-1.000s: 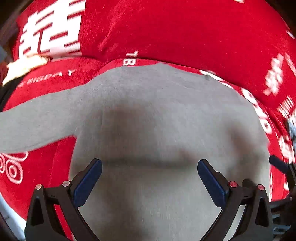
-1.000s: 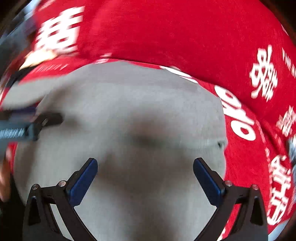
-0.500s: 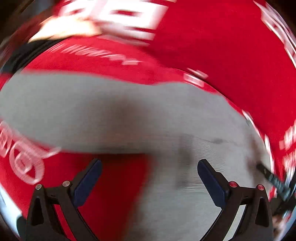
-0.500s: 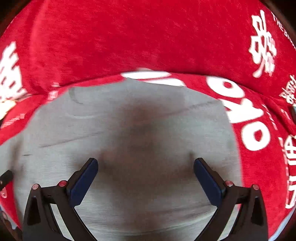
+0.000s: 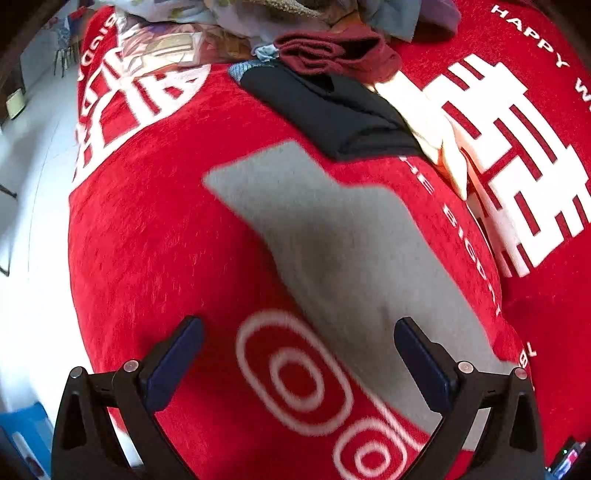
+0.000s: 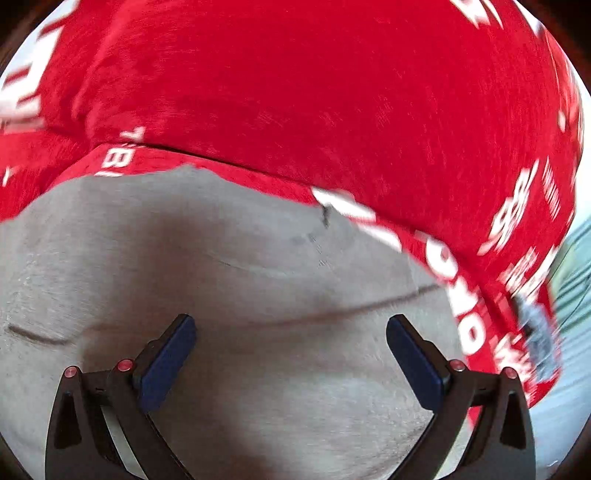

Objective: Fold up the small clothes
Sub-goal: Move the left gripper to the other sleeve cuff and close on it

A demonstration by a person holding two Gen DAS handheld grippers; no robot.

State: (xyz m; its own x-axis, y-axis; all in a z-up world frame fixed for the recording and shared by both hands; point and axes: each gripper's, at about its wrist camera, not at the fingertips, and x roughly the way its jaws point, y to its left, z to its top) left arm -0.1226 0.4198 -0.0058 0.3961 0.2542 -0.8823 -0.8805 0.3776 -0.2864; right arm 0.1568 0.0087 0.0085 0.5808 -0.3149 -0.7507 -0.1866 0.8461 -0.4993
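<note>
Grey garment spread flat on red cloth

Grey garment (image 5: pixel 343 251) lies flat on a red blanket (image 5: pixel 155 236) printed with white characters, one sleeve reaching outward. Beyond it sit a folded black garment (image 5: pixel 332 110), a maroon piece (image 5: pixel 332 51), a cream piece (image 5: pixel 436 129) and a jumbled clothes heap (image 5: pixel 229 18). Left tongs (image 5: pixel 297 354) gape wide over the garment's edge; right tongs (image 6: pixel 290 349) gape wide over its body (image 6: pixel 240 280), both empty.

Left gripper (image 5: pixel 297 363) now off the grey garment's (image 5: pixel 354 251) body, over its sleeve.
</note>
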